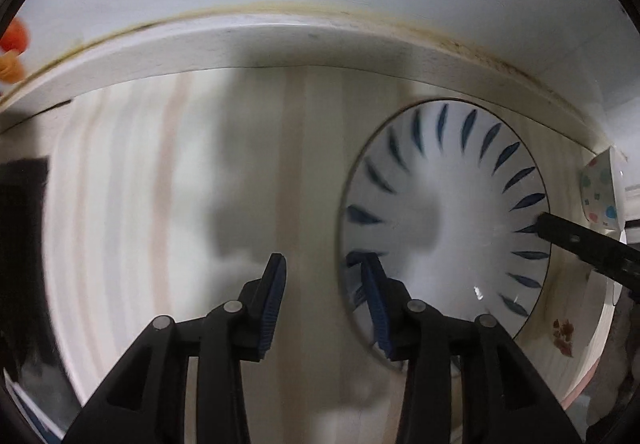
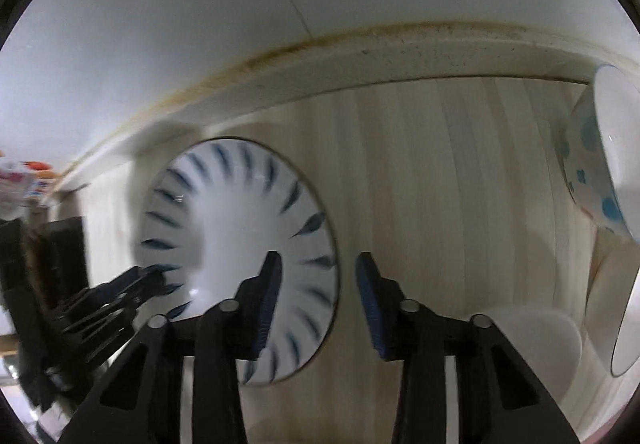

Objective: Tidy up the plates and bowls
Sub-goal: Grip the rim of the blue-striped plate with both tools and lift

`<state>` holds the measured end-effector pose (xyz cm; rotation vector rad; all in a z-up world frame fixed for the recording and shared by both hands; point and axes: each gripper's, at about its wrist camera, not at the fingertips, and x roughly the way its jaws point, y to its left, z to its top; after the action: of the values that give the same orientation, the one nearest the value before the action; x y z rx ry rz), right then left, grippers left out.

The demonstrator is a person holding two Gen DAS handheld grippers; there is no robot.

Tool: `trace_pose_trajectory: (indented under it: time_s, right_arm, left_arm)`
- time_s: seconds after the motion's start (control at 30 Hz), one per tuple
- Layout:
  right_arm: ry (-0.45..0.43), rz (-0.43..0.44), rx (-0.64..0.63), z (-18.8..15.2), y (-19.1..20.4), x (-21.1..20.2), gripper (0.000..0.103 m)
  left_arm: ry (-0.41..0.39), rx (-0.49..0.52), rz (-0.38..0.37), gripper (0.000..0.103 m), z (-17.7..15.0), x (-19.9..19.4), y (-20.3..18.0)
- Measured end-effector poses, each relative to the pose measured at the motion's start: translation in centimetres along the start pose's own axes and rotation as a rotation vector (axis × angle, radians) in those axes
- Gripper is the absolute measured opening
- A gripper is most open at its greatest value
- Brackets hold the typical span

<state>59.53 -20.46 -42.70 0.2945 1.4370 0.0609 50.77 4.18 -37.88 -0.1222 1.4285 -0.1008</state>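
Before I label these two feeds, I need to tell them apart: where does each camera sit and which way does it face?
Left wrist view: sits on the left gripper, looking steeply down at the wooden counter; its open fingers show, the blue-petal plate to the right.
Right wrist view: sits on the right gripper, also facing down; its open fingers show, the plate to the left, a dotted bowl at the right edge.
Shared: plate, bowl, counter, white wall; each sees the other gripper.

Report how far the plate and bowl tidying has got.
Done: nothing visibly stacked yet. In hand: nothing; the left gripper and right gripper both stand open and empty over opposite edges of the blue-leaf plate, which lies flat on the counter. Left: that plate and the spotted bowl at the right.
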Motion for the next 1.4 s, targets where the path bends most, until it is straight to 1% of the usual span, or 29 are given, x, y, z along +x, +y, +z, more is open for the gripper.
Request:
trace_pose_trajectory:
  time_s: [0.03,0.07,0.1,0.13,0.2,0.27,0.37,0.43,0.5,0.63,0.83,0.9,0.93,1.1,1.2,1.33,1.4]
  right_arm:
    - [0.012,-0.006,0.001,0.4,0.0,0.7,0.030]
    - [0.022,-0.013,0.003,0.6,0.0,1.3,0.021]
    - [0.023,-0.011,0.005,0.6,-0.1,1.6,0.016]
    - [0.013,0.000,0.004,0.7,0.0,1.7,0.016]
    - [0.002,-0.008,-0.006,0.6,0.2,1.6,0.016]
    - [-0.015,-0.016,-0.032,0.4,0.4,1.6,0.016]
    - [-0.016,-0.003,-0.034,0.0,0.3,1.2,0.014]
    - [-0.029,0.009,-0.037,-0.6,0.3,0.6,0.014]
    - [-0.039,0.020,-0.041,-1.1,0.3,-0.1,0.014]
    - [-0.066,0.045,-0.059,-2.9,0.5,-2.7,0.014]
    - [-0.112,0.077,-0.068,-7.9,0.4,-7.5,0.014]
    - [-0.127,0.089,-0.067,-9.6,0.2,-8.9,0.014]
    - [-0.135,0.097,-0.065,-10.8,0.1,-9.8,0.014]
    - [-0.147,0.104,-0.066,-16.2,-1.3,-12.7,0.014]
    - [-0.139,0.121,-0.058,-19.5,-2.6,-13.9,0.014]
    - [-0.128,0.141,-0.056,-22.7,-3.8,-14.1,0.014]
    - [-0.109,0.150,-0.051,-24.1,-4.5,-13.7,0.014]
  left_arm:
    - [-0.007,0.014,-0.002,0.036,0.1,0.2,-0.4]
    - [-0.014,0.023,-0.001,0.033,0.1,0.3,-0.6]
    - [-0.025,0.037,-0.010,0.021,0.1,0.2,-1.0]
    - [-0.027,0.046,0.002,0.019,0.1,0.2,-1.4]
    - [-0.030,0.060,0.028,0.019,0.1,0.2,-1.9]
    - [-0.028,0.064,0.030,0.019,-0.2,0.2,-2.0]
    - [-0.035,0.071,0.031,0.019,-1.1,-0.4,-1.9]
    - [-0.046,0.079,0.028,0.019,-1.8,-1.3,-2.2]
    - [-0.077,0.087,0.033,0.019,-2.0,-2.1,-2.5]
    - [-0.117,0.093,0.012,0.019,-3.8,-5.3,-1.8]
    - [-0.185,0.121,-0.009,0.019,-7.2,-10.3,-3.0]
    - [-0.196,0.131,-0.018,0.019,-8.0,-11.5,-3.3]
    - [-0.201,0.140,-0.018,0.019,-8.9,-12.1,-3.6]
    - [-0.196,0.167,-0.020,0.019,-12.3,-12.7,-5.1]
    - [-0.181,0.173,-0.016,0.019,-15.1,-12.8,-5.8]
    - [-0.159,0.176,-0.002,0.019,-18.1,-12.2,-6.7]
    - [-0.135,0.164,0.001,0.019,-19.1,-11.5,-7.1]
